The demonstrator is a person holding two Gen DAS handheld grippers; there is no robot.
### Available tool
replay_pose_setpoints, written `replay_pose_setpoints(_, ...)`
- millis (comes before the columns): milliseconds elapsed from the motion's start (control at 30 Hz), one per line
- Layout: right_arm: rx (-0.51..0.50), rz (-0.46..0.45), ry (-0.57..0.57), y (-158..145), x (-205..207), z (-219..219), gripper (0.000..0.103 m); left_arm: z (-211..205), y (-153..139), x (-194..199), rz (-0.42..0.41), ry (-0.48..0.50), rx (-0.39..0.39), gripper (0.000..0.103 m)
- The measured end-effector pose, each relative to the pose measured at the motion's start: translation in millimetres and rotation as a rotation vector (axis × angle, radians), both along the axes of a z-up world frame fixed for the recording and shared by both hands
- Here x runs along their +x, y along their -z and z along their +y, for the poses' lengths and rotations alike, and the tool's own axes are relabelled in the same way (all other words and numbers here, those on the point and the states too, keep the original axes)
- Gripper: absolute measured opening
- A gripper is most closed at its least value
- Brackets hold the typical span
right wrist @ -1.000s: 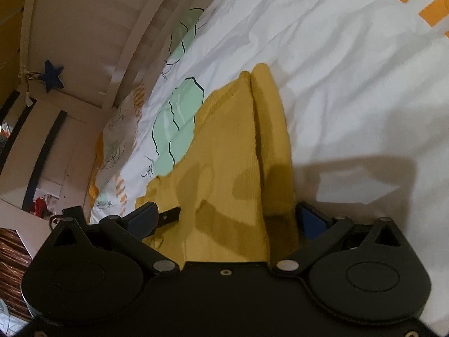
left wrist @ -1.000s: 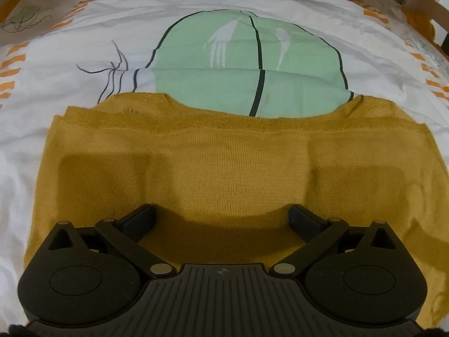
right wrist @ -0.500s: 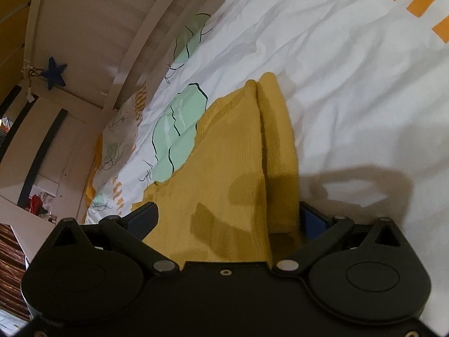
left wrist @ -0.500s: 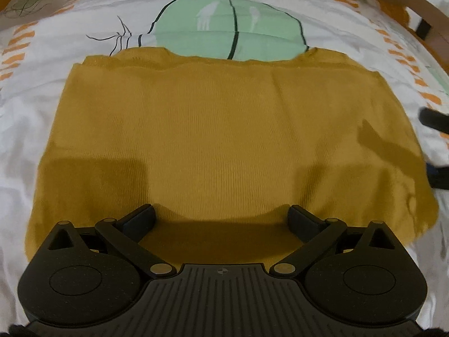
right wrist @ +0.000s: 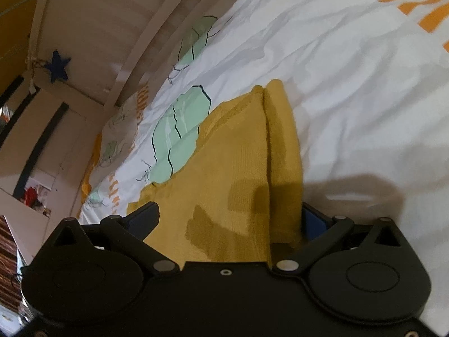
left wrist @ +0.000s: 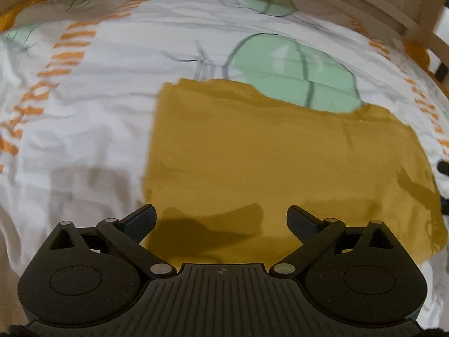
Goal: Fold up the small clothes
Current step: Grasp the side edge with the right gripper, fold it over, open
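- Mustard sweater (left wrist: 280,163) lies flat, folded, on the bed sheet (left wrist: 92,106).
- Left claw (left wrist: 221,219) released, jaws spread over the sweater's near edge.
- Right claw (right wrist: 230,219) released, jaws straddling the sweater's folded side edge (right wrist: 280,154).

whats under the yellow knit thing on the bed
The mustard knit garment lies flat on the white printed bedsheet, covering part of a green leaf print. Whatever else lies beneath the fabric is hidden.

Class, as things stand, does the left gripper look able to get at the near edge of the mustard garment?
Probably yes: the left gripper is open above the mustard garment, with nothing between them.
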State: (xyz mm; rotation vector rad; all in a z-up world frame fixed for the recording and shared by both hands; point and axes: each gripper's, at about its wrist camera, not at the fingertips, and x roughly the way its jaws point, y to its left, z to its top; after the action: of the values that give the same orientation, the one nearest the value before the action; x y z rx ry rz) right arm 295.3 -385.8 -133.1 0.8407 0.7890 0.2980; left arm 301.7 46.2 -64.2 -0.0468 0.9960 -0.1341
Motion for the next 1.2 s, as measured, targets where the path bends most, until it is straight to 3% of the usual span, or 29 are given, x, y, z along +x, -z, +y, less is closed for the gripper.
replay_pose_setpoints(67,-0.03,0.003,-0.015,-2,5,4,0.098,10,3,5,0.022,-0.024,-0.038,0.1)
replay_pose_setpoints(167,-0.089,0.02,-0.025,-6,12,9,0.081,15,6,17,0.042,-0.003,-0.046,0.1)
replay_pose_setpoints(267,-0.127,0.045,-0.031,-8,15,12,0.05,21,-1,23,0.013,-0.007,-0.03,0.1)
replay_pose_setpoints(300,-0.132,0.056,-0.033,-9,16,12,0.033,22,-2,25,0.004,-0.01,-0.034,0.1)
replay_pose_setpoints(700,-0.263,0.068,-0.047,-67,25,69,0.028,45,-22,34,-0.005,-0.032,-0.1,0.1)
replay_pose_setpoints(967,-0.235,0.046,-0.083,-94,42,122,0.027,66,-42,35,-0.053,-0.065,-0.121,0.1)
replay_pose_setpoints(1200,-0.172,0.036,-0.144,-97,57,175,0.026,83,-51,36,-0.073,-0.069,-0.072,0.1)
